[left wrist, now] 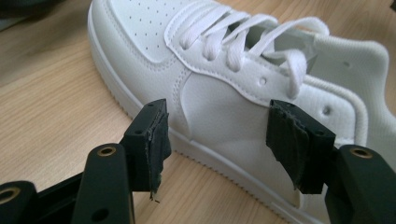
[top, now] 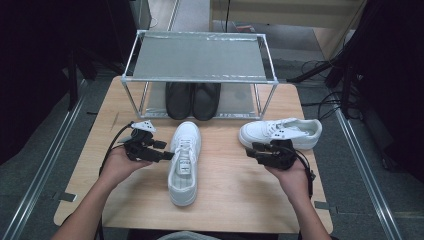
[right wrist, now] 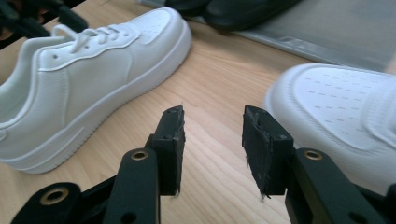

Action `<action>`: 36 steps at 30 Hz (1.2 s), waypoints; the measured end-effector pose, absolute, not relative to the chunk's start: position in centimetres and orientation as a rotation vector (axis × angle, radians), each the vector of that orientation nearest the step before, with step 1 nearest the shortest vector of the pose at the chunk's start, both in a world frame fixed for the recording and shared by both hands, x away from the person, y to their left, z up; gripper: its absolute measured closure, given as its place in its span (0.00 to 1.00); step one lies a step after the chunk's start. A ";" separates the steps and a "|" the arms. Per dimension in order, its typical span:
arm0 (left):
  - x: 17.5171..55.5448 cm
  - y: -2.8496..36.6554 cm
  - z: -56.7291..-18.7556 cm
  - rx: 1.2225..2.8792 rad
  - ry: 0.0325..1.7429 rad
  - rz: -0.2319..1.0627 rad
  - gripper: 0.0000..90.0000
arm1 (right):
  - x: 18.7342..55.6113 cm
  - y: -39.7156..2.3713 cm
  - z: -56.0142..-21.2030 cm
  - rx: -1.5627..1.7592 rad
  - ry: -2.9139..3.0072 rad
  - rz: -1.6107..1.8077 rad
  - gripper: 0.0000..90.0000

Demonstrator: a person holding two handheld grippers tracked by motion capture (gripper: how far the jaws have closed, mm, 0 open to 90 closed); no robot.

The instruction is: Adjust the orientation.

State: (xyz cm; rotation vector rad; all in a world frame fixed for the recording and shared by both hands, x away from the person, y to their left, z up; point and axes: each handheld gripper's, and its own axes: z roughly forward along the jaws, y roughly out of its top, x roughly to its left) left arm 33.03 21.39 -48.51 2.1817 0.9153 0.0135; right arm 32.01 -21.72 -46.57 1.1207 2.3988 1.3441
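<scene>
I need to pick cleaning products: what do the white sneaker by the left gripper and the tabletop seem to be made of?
White sneaker: smooth leather or faux leather, matte with a slight sheen, stitched panels, punched toe holes, woven laces, ribbed rubbery sole. Tabletop: light wood or wood-look laminate, matte, with visible grain lines.

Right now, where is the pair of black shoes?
In the high view, the black shoes sit side by side on the metal rack's bottom shelf, behind the white sneakers.

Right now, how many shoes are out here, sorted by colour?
White sneakers: 2, one in the middle of the table, one to its right
Black shoes: 2, side by side on the rack's lower shelf
Total: 4
</scene>
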 end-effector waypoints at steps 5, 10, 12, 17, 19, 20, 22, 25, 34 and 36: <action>32.7 21.5 -48.5 2.185 0.912 0.014 0.43 | 32.4 -23.1 -46.3 1.153 2.363 1.328 0.67; 32.4 21.7 -48.6 2.183 0.918 0.020 0.43 | 33.0 -24.2 -46.2 1.188 2.336 1.321 0.67; 32.3 21.8 -48.6 2.178 0.923 0.022 0.43 | 33.2 -24.5 -46.1 1.198 2.325 1.326 0.67; 31.9 22.1 -48.7 2.170 0.939 0.024 0.43 | 33.6 -25.3 -45.7 1.193 2.308 1.326 0.67; 31.8 22.3 -48.7 2.169 0.939 0.021 0.43 | 33.8 -25.7 -45.5 1.201 2.298 1.330 0.67; 31.8 22.3 -48.7 2.168 0.939 0.021 0.43 | 33.8 -25.8 -45.5 1.210 2.296 1.332 0.67; 31.6 22.5 -48.7 2.170 0.943 0.023 0.43 | 34.2 -26.3 -45.6 1.225 2.288 1.335 0.67; 31.3 22.6 -48.7 2.163 0.949 0.027 0.43 | 34.6 -26.8 -45.6 1.239 2.278 1.331 0.67; 30.2 23.3 -48.8 2.153 0.976 0.037 0.43 | 35.9 -29.2 -45.0 1.313 2.252 1.285 0.67; 30.1 23.4 -48.8 2.157 0.973 0.048 0.43 | 36.3 -29.8 -44.8 1.322 2.235 1.280 0.67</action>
